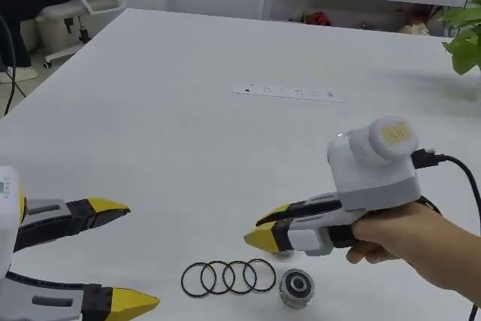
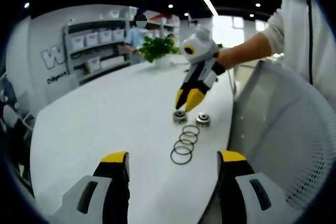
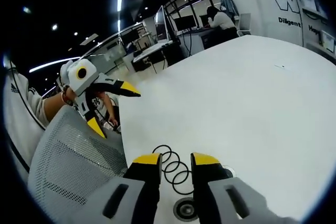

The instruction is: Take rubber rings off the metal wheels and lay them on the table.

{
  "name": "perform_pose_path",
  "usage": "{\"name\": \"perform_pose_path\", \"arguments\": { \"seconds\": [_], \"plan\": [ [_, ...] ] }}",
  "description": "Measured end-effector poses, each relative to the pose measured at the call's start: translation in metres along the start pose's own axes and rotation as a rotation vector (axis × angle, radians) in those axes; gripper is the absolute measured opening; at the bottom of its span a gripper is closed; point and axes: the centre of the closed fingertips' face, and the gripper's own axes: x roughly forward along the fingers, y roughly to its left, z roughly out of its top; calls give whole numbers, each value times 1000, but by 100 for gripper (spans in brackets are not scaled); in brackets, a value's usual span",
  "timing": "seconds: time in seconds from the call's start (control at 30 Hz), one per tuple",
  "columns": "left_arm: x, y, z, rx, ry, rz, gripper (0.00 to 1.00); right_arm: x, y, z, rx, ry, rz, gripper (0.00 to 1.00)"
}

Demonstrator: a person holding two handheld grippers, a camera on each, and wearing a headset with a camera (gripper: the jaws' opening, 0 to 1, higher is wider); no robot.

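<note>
Four rubber rings (image 1: 228, 277) in an overlapping row on the worktop (image 1: 188, 110), one metal wheel (image 1: 296, 286) just beside its end. Right gripper (image 1: 259, 237) fingers slightly parted, empty, tips just above a second wheel (image 2: 180, 116); left gripper (image 1: 139, 255) fingers wide apart, empty, short of the rings.

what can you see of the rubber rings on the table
Four thin black rings, rubber by the look, lie flat on the white table in a short row, each overlapping the next like chain links. All are off the wheels. One end of the row sits close beside a metal wheel; contact is unclear. The right gripper hangs just past them, not touching.
</note>
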Motion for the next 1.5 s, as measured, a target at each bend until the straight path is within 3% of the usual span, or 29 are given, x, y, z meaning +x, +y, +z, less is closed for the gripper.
{"name": "perform_pose_path", "arguments": {
  "seconds": [0.17, 0.37, 0.7, 1.1, 1.5],
  "plan": [
    [-1, -2, 6, -17, -25, -4, 73, -22, -1, 2, -26, -28, 2, 26],
    [-2, -4, 5, -24, -22, 1, 76, -43, 0, 2, -43, -69, 11, 34],
    [-5, -2, 2, -33, -19, 20, 77, -65, 1, -19, -93, -70, -25, 48],
    [-4, 0, -23, -69, 22, 31, 78, -79, -14, -58, -57, -43, -104, 56],
    [-3, 2, -41, -141, 34, 49, 79, -90, -27, -90, -2, -17, -157, 57]
  ]
}}
